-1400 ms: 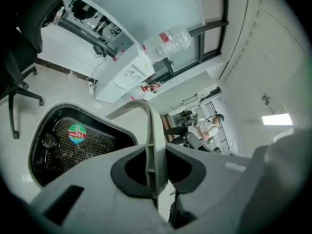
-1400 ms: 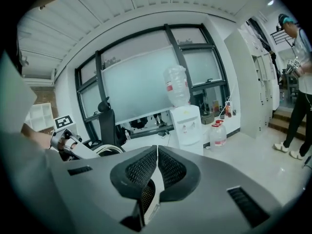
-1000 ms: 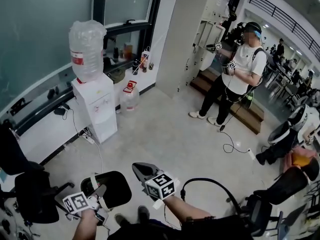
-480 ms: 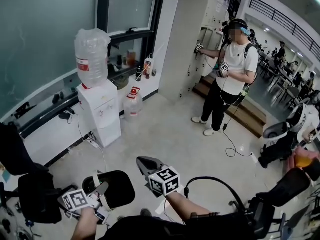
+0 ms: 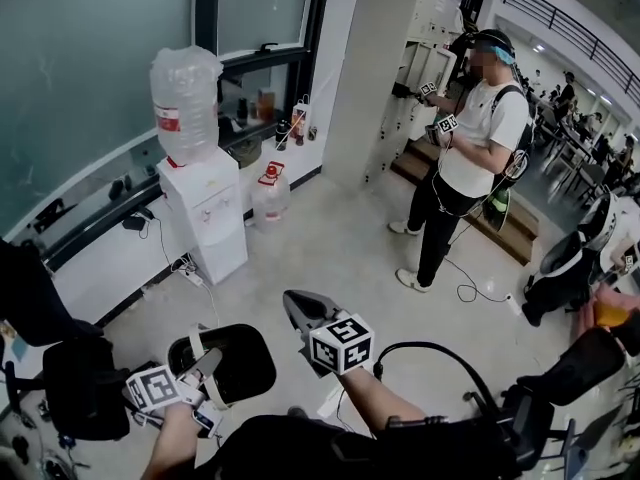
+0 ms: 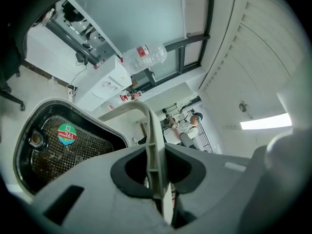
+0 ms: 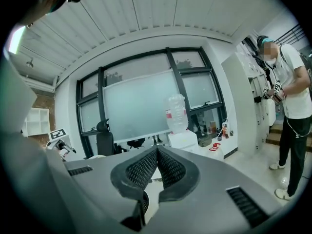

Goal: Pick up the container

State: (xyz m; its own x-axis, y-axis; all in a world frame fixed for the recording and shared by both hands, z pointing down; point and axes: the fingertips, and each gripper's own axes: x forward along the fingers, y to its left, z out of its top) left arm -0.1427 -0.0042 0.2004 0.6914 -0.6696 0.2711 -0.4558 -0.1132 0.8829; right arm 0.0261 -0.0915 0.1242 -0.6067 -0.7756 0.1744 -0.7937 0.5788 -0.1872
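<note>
open floor [image 5: 335,240] ahead; water dispenser [image 5: 207,220] left, standing person [image 5: 478,138] right

1. A round green and red sticker [image 6: 67,134] sits on the black container [image 6: 83,155], just left of the left gripper [image 6: 157,177]. Its white digits seem to read "191", though this is not certain.
2. A red label [image 5: 173,120] sits on the water bottle [image 5: 187,93], well ahead of the left gripper. Its print is too small to read.
3. A black-and-white square marker [image 5: 342,342] sits on the right gripper [image 5: 292,300] cube. It is a coded pattern.
</note>
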